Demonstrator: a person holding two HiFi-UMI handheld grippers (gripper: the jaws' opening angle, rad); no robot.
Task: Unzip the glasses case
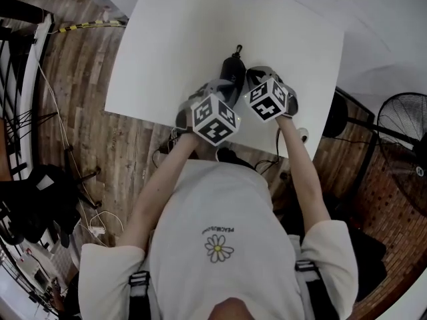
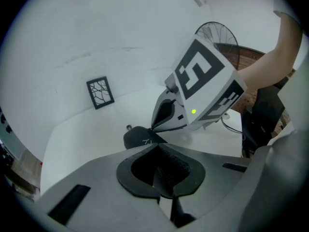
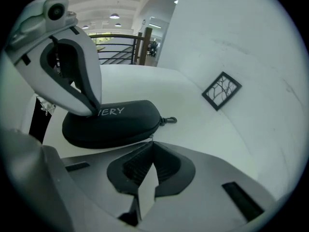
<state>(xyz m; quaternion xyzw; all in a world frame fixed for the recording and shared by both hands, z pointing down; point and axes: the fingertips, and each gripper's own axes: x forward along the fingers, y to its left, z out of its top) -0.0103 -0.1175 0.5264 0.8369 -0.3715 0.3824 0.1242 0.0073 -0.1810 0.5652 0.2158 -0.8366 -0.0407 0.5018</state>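
In head view the glasses case (image 1: 233,71) is mostly hidden.

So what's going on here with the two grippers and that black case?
A person holding a gripper in each hand is working on a black glasses case on the white table. The left gripper, jaws shut, presses its tips on the case's top. The right gripper is closed at the case's edge, apparently pinching the zipper pull. The case looks zipped.

Head view looks steeply down over the person onto the white rectangular bench (image 1: 173,45). Both gripper views sit low behind their fingers (image 2: 87,182) (image 3: 217,175), facing from either side the nearby black oval glasses case (image 2: 137,138) (image 3: 116,122) (image 1: 232,72).
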